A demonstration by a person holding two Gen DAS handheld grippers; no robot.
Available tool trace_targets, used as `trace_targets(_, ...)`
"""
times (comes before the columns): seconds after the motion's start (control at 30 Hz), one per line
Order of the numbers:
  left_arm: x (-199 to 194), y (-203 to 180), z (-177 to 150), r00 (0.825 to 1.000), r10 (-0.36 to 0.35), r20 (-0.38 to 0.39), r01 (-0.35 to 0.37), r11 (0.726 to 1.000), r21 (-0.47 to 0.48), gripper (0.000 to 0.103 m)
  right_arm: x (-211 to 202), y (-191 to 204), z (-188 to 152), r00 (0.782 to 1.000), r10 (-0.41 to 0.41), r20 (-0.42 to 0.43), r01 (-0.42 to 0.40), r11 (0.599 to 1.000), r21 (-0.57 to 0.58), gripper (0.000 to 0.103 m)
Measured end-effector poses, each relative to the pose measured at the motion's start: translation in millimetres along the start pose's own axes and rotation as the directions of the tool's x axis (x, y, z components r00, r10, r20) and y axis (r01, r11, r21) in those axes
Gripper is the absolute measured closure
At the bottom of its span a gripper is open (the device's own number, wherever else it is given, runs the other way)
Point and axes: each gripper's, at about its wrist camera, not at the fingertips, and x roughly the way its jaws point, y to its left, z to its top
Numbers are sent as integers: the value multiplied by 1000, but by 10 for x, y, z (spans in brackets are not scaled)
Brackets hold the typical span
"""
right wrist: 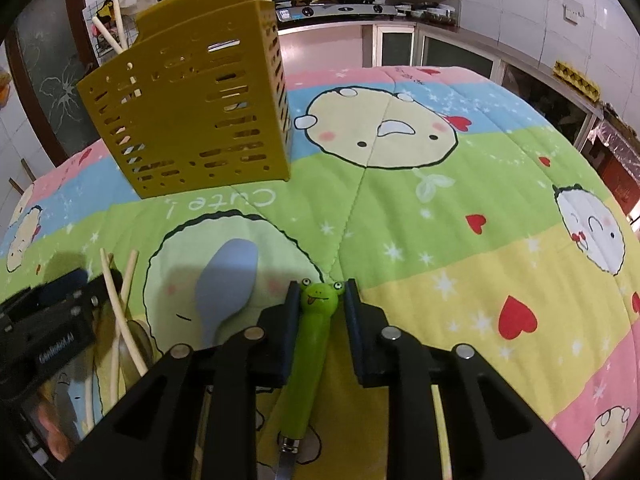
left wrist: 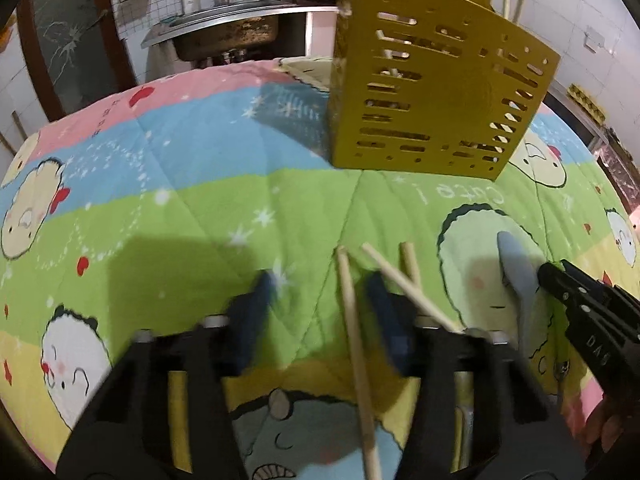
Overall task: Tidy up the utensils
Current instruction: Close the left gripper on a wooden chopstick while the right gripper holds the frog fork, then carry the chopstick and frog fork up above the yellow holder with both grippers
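Blur smears the left gripper (left wrist: 320, 292) fingers in its own view, so whether the pads press anything is unclear; jaws narrow, one chopstick (left wrist: 358, 356) running between them, its lower end cut off by the frame edge. Two more chopsticks lie just right of it: one (left wrist: 408, 286) crosses over the right finger, another (left wrist: 412, 262) shows only a short end behind it; three counted in total. Right gripper (right wrist: 320, 300) is clamped on a green frog-head handle (right wrist: 310, 344), both pads against its sides; the handle's metal end runs out of frame at the bottom, so what utensil it is cannot be told. Grey-blue spoon (right wrist: 226, 284) lies flat on the quilt between the two grippers, its handle hidden under the right gripper's fingers. From the left view the right gripper's black body at the right edge carries white lettering, only partly legible, like "DAA"; from the right view the left gripper's body has a white label too blurred to read. Quilt (right wrist: 420, 208) is striped pink, blue, green, yellow with cartoon faces and red hearts; printed word "Cute" reads upside down near the holder's base. Yellow slotted utensil holder (right wrist: 192, 108) stands upright further back, pale sticks poking out of its top, count unclear. Kitchen counter with pots and a stove (right wrist: 340, 8) sits behind, details small.
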Motion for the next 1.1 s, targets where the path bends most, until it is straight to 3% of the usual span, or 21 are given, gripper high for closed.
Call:
trace_targets(0.13,0,-10,40,1000,-5,-17,5,1000,-1,86,-1,9,0,1000,-4,3,4,1000,-5,80)
trace_targets(0.33,42,14,68,1000,-8,-3,8,1000,-25,95,-34,4,-5,1000,-5,25,5,1000,8,80)
trace_targets(0.67,-54,70,69,998,-35,43,38,997,-62,98,-245,-76,24,992,12,123,-16,999,32,80)
trace_targets(0.9,-345,76,144,988,-43,151,54,997,-64,99,-586,-127,133,967,21,254,-34,998,47,81)
trace_targets(1.1,-762,47,200,952,-53,300,65,997,-30,99,-838,-136,216,936,25,350,-41,998,39,81)
